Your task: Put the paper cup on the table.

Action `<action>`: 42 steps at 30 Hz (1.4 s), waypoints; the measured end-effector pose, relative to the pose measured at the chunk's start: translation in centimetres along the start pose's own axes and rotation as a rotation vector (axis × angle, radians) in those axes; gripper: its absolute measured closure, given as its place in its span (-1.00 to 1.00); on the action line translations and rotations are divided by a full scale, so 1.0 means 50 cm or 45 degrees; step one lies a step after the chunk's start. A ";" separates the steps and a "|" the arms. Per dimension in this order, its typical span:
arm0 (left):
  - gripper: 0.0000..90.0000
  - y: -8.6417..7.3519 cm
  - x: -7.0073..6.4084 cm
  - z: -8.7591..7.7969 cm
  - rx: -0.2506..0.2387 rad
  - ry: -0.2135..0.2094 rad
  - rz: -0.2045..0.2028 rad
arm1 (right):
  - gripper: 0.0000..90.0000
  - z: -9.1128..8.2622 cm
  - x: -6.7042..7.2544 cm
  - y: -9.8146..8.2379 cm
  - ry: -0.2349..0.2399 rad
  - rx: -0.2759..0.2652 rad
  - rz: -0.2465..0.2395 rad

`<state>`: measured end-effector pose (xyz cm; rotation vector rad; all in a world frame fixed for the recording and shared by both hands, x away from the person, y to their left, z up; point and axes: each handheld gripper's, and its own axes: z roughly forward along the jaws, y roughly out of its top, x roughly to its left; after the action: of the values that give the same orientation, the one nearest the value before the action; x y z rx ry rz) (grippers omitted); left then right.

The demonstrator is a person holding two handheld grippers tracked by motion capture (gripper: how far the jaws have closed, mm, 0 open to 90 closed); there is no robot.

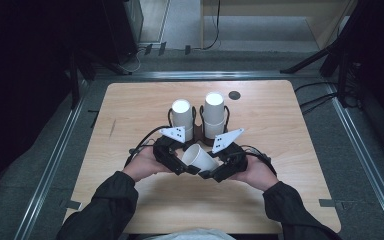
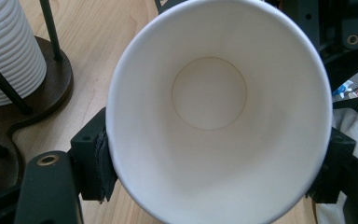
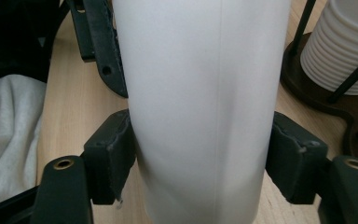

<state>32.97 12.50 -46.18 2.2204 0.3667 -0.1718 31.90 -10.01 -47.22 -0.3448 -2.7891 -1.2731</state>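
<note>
**The wooden table and what stands on it**

The table (image 1: 145, 107) has a light wooden top with rounded corners. On it stands a dark cup holder (image 2: 51, 91) with thin black rods, and its brown base lies flat on the wood. The holder carries two stacks of white paper cups (image 1: 182, 117). Behind the holder, to its right, there is a small dark round spot (image 1: 234, 95) on the table, near the far edge. In front of the holder the wood is bare.
</note>
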 end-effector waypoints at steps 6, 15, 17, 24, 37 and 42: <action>-0.52 0.005 0.003 -0.015 -0.005 0.029 -0.011 | -0.47 0.002 -0.001 -0.002 -0.017 0.003 0.026; -0.52 0.008 0.007 -0.036 0.029 0.069 -0.027 | -0.52 0.002 -0.003 -0.011 -0.063 0.042 0.053; -0.52 0.011 0.005 -0.042 0.038 0.087 -0.029 | -0.52 -0.001 0.000 -0.017 -0.082 0.055 0.048; -0.52 0.012 0.009 -0.057 0.077 0.151 -0.045 | -0.52 -0.006 0.001 -0.026 -0.100 0.060 0.050; -0.52 0.004 0.024 -0.084 0.123 0.212 -0.092 | -0.51 -0.023 -0.014 -0.041 -0.187 0.064 0.088; -0.52 -0.003 0.030 -0.089 0.142 0.197 -0.116 | -0.51 -0.028 -0.023 -0.046 -0.237 0.069 0.098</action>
<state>34.35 16.35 -43.90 2.3350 0.5556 -0.0705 32.43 -12.72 -48.18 -0.5903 -2.9227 -1.2052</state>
